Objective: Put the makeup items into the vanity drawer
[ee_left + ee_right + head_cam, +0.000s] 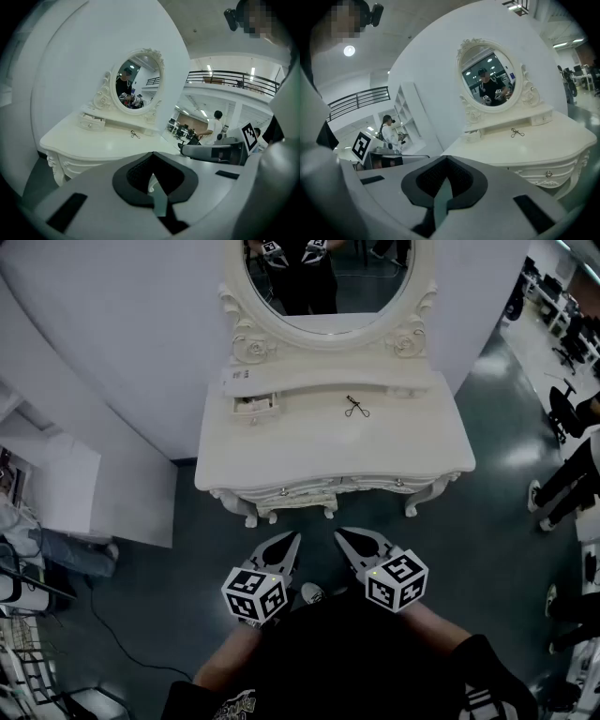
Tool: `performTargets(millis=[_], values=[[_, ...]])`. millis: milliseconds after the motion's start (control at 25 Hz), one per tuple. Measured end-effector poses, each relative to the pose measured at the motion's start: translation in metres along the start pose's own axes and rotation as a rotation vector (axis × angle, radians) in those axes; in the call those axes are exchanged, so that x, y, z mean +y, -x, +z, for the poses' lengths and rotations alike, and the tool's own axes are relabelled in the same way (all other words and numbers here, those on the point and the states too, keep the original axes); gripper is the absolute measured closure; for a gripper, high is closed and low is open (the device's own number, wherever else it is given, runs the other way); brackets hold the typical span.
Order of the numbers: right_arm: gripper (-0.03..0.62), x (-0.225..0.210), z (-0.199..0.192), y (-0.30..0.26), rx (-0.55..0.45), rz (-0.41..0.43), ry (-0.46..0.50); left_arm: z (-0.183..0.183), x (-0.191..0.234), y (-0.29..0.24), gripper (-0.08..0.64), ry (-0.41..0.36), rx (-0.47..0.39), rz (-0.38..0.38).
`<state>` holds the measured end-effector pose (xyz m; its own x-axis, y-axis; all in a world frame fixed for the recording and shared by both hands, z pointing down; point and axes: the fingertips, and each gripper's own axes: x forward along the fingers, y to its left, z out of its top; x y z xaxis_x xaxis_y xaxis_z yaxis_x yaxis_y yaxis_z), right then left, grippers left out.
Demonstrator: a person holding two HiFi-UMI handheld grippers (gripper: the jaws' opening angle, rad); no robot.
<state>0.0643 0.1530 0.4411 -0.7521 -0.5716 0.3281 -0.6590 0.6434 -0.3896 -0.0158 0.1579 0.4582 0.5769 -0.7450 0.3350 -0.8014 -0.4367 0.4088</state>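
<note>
Both pairs of jaws are pressed together with nothing between them: the left gripper [293,538] and the right gripper [339,534] hang side by side in front of the person's dark shirt, tips pointing at the vanity, well short of its front edge. Each gripper view shows its own tips meeting at a point.

The one makeup item visible, a dark eyelash curler [356,409], lies alone on the white top of the vanity table [309,451], towards the back and a little right of centre, just in front of the low raised shelf [328,382]. At the left end of that shelf a small shelf drawer [253,406] stands pulled out a little. The wide front drawers [309,491] under the tabletop, with small metal knobs, are shut.

Above the shelf rises an oval mirror [328,277] in a carved white frame; it reflects the person and both marker cubes. A curved white wall [122,334] backs the vanity. The floor [487,521] is dark grey-green, with a thin black cable [122,643] trailing at the left and another person's legs [572,484] at the right edge.
</note>
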Motion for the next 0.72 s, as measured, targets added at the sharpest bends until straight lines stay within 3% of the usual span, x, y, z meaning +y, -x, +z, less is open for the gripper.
performTargets(millis=[720], values=[[0.563, 0.0006, 0.0040, 0.0000, -0.025, 0.014, 0.007, -0.0018, -0.0007, 0.0022, 0.560, -0.009, 0.003, -0.001]])
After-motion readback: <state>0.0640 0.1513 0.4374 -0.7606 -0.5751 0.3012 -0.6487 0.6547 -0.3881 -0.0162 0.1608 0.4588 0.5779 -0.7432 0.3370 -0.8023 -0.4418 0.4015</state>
